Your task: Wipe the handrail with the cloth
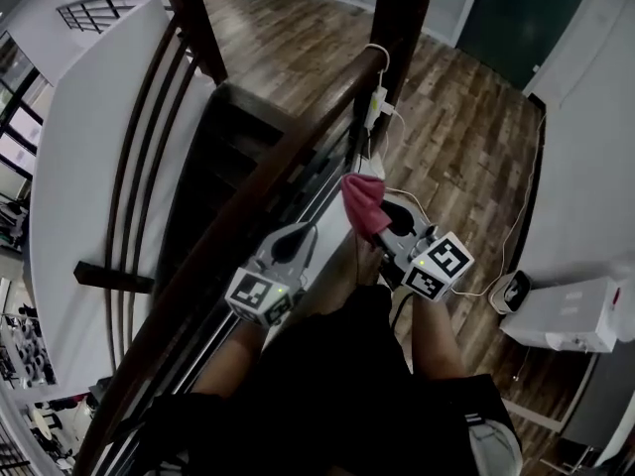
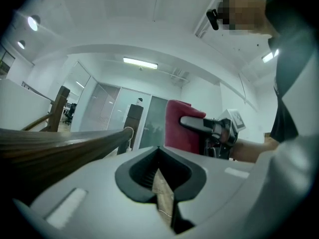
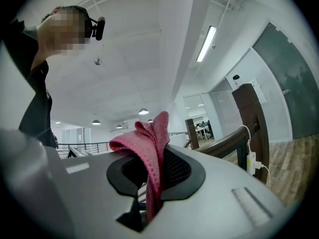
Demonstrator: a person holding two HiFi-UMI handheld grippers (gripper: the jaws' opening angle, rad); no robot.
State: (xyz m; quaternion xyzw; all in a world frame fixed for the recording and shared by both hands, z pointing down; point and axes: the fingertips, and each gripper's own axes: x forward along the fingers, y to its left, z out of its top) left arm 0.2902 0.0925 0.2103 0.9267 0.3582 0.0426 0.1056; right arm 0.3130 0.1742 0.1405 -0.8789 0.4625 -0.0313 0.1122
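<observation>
The dark wooden handrail [image 1: 288, 157] runs from the lower left up to a post at the top middle. My right gripper [image 1: 389, 218] is shut on a pink cloth [image 1: 362, 204], held just right of the rail and apart from it. In the right gripper view the cloth [image 3: 149, 143] bunches up out of the closed jaws of the right gripper [image 3: 153, 171], with the handrail [image 3: 229, 143] beyond. My left gripper [image 1: 285, 249] hovers close beside the rail, shut and holding nothing. The left gripper view shows the left gripper [image 2: 158, 158], the handrail [image 2: 60, 146] at left and the cloth [image 2: 177, 128] ahead.
A dark newel post [image 1: 402, 18] stands at the rail's far end, with a white charger [image 1: 377, 102] and cable hanging by it. Left of the rail drops a stairwell [image 1: 223, 157] with curved balusters. A white box [image 1: 566, 315] sits on the wooden floor at right.
</observation>
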